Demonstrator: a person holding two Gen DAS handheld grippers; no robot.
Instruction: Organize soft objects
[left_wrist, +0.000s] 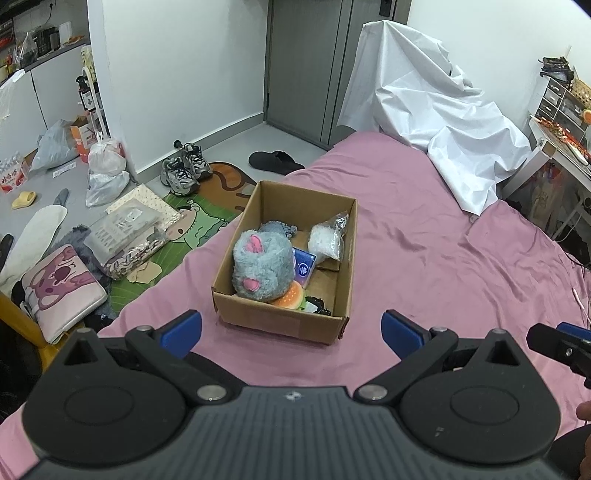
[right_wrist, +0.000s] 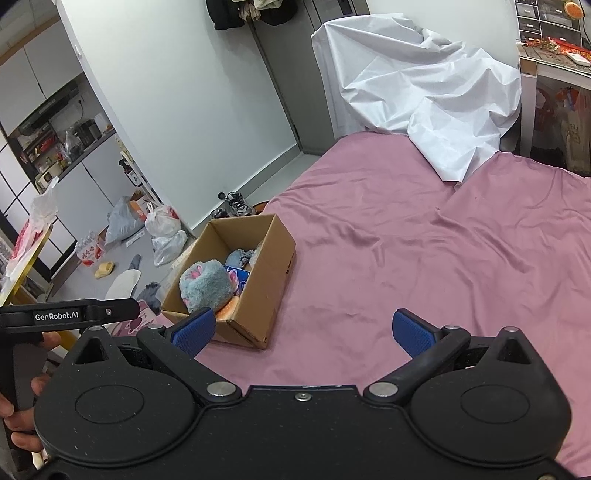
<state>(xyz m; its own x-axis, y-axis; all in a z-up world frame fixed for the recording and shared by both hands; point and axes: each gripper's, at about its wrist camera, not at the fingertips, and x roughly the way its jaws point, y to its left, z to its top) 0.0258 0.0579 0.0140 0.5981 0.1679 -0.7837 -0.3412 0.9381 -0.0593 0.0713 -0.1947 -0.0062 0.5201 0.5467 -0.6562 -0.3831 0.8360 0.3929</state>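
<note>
Ahead of the left gripper (left_wrist: 291, 334), beyond its two blue fingertips, a cardboard box (left_wrist: 258, 317) sits on the pink bedsheet (left_wrist: 424, 266) with its flaps open upward. Fingers of this gripper are spread wide apart and hold nothing; the box's near wall lies between them in the left wrist view, apart from both pads. Inside the box, a grey plush toy (left_wrist: 262, 267) with pink patches fills the side toward the left finger. A burger-shaped soft toy (left_wrist: 290, 297) lies just under it against the near wall, a blue packet (left_wrist: 303, 266) touches the plush on its far right, and a clear bag of white filling (left_wrist: 328, 240) leans at the far corner toward the right finger. A dark item at the near right corner of the box is too small to identify. The right gripper (right_wrist: 303, 332) is likewise spread wide and empty, with bare bedsheet between its fingers; the box stands ahead of and just beyond its left fingertip (right_wrist: 194, 330), which overlaps the box's near corner in the right wrist view. Whether they touch cannot be told. A hand (right_wrist: 22, 417) grips the left gripper's handle at the far left edge of that view. Far beyond both sets of fingers, a crumpled white sheet (left_wrist: 436, 110) drapes over the head of the bed.
</note>
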